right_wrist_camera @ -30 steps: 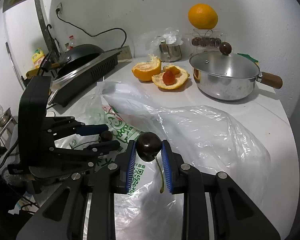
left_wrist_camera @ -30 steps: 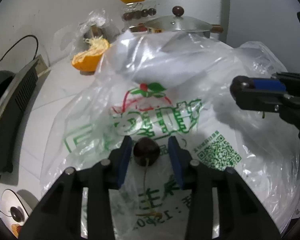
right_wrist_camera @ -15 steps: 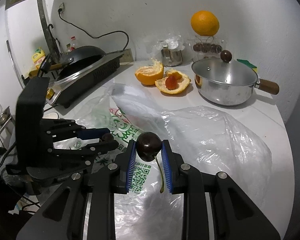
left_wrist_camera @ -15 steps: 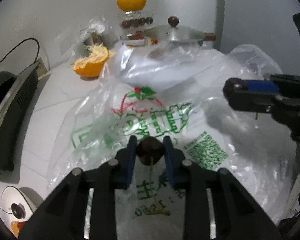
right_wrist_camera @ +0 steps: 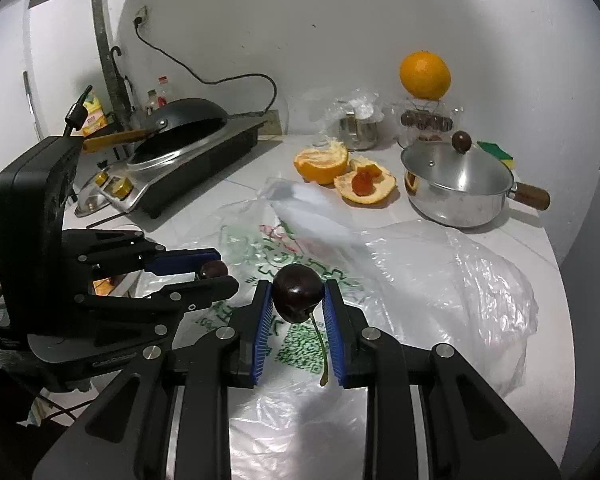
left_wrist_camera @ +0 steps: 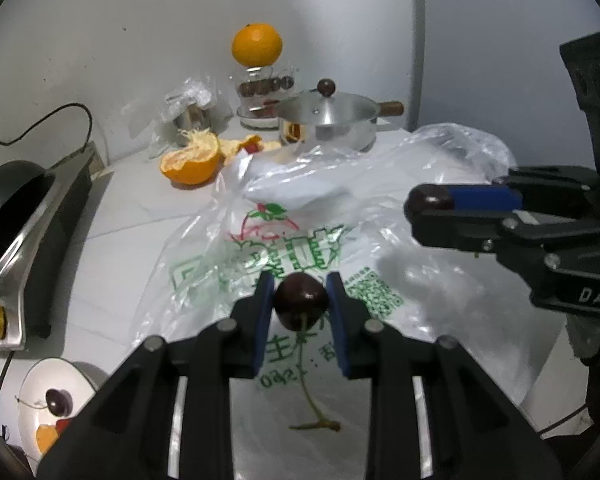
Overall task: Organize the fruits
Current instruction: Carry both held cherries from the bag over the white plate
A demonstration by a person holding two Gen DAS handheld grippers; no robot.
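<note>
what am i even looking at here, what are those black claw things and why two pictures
Those claws are two-finger grippers that a person holds, one in each hand. Each carries a camera looking along its fingers, hence two pictures.

The left gripper pinches a dark cherry; the right gripper pinches another cherry. Each shows from the side in the other's picture.

Below lies a printed plastic bag on a white counter. Behind: a lidded steel pot, orange halves and a whole orange.

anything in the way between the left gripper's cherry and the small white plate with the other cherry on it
Nothing visible: the left gripper holds its cherry above the plastic bag; the plate lies lower left.
</note>
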